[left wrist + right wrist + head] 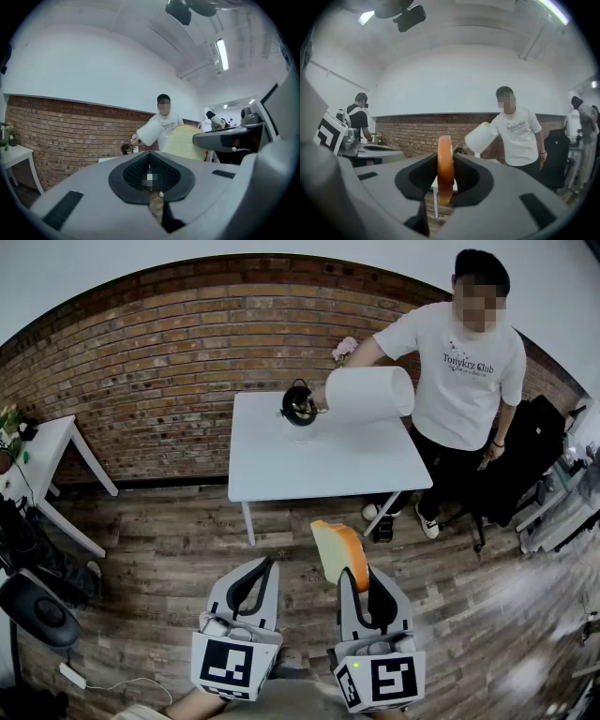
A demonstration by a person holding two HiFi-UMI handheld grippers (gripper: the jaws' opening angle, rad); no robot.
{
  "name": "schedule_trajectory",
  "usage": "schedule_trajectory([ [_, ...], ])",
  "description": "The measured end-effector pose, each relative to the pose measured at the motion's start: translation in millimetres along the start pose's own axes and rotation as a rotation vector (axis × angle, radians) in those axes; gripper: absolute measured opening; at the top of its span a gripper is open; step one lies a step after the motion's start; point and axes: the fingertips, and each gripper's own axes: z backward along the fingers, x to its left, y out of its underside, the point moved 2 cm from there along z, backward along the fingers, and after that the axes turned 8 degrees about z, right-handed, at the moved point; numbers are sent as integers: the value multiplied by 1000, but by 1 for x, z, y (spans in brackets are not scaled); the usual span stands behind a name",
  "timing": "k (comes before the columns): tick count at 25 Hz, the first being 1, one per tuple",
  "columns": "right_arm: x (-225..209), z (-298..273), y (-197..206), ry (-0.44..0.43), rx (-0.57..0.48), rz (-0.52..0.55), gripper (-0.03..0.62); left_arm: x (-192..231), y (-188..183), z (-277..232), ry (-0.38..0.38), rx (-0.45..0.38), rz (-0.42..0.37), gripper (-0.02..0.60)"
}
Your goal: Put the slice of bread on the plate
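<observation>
Above floor (187, 531), short of table (319, 460) edge: R tool (361, 573) grips bread (336, 547).

1. A white table (323, 460) stands by the brick wall (159, 362). A faint white plate (300, 434) lies near its far edge. A small dark round thing (298, 405) is on it or just over it.
2. A smaller white table (47, 451) at the left holds a little plant (11, 420).
3. The wooden floor (169, 540) carries both tables and a white cable (103, 682).
</observation>
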Motion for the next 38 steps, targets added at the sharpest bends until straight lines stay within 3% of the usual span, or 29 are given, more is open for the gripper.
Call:
schedule_trajectory([
  [16,-10,-10,10,6,23,-37,97,-4,2,-17,4,14,-4,9],
  [38,-57,-34,28,-45,12,-60,95,-17,6,-56,-75,7,-17,9],
])
